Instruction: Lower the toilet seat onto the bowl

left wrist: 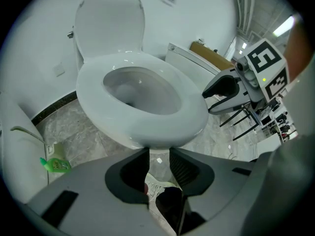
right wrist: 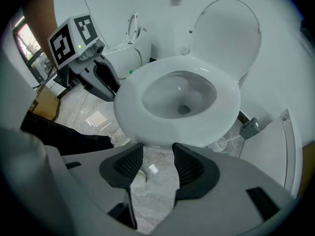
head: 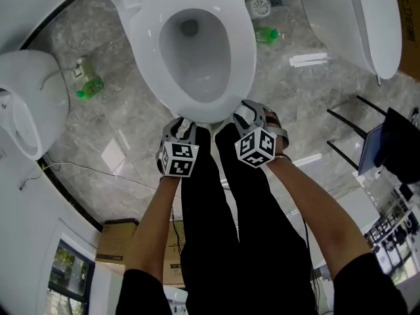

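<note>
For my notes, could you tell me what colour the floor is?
The floor is grey with marble veining, clearest in the head view.

Sanitary-ware showroom or test room rather than home bathroom. Middle toilet (head: 243,51) on grey marble-look floor (head: 308,90). Second toilet (head: 29,90) close on its left, third toilet (head: 374,18) on its right, all in one open room. Green bottles (head: 90,88) on floor either side of middle toilet. Loose cable (head: 85,169), cardboard box (head: 118,241) and window (head: 69,268) to its near left. Crowded shelves (head: 394,228) to its near right
</note>
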The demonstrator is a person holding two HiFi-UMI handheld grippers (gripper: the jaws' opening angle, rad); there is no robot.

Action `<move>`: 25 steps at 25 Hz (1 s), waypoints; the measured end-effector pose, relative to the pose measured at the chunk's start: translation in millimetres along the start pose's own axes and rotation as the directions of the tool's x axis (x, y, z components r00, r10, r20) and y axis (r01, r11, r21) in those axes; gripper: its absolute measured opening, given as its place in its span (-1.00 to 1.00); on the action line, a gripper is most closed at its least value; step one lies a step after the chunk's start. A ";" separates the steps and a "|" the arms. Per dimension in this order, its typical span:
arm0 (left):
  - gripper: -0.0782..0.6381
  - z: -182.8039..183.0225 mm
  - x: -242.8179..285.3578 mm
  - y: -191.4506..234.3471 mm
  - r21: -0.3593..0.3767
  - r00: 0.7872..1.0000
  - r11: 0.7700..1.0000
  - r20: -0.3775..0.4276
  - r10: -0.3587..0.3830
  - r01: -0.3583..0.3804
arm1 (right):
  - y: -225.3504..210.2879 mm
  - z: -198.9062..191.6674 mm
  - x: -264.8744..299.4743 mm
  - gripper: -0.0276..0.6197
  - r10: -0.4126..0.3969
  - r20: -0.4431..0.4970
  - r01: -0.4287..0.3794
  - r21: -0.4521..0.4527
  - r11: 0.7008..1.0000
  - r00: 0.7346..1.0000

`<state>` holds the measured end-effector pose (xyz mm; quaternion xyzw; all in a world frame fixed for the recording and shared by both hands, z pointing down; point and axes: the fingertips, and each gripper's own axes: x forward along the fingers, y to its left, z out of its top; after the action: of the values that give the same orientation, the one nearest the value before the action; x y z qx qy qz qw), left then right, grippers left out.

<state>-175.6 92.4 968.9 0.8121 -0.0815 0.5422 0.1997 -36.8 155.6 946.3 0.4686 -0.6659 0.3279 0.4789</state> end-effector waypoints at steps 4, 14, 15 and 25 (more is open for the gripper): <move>-0.40 -2.4 4.1 1.8 0.006 1.000 1.000 -0.010 -0.014 0.015 | 1.0 -1.8 6.0 -0.27 0.002 -0.018 -0.002 0.012 1.000 1.000; -0.48 -8.9 18.0 6.8 0.036 0.998 0.998 -0.048 -0.049 0.050 | 1.0 -7.2 19.4 -0.27 0.021 -0.031 -0.020 0.040 0.999 0.999; -0.48 -9.0 19.1 7.2 0.040 0.998 0.998 -0.049 -0.046 0.048 | 0.5 -7.6 20.2 -0.27 0.023 -0.026 -0.022 0.040 0.999 0.999; -0.49 -11.8 21.0 8.8 -0.034 0.998 0.998 -0.013 -0.054 0.054 | -1.5 -5.0 17.5 -0.28 0.047 0.014 -0.048 0.087 0.995 0.999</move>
<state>-180.3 91.1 994.1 0.8069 -0.0673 0.5407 0.2283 -35.5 154.1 964.5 0.4753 -0.6647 0.3650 0.4461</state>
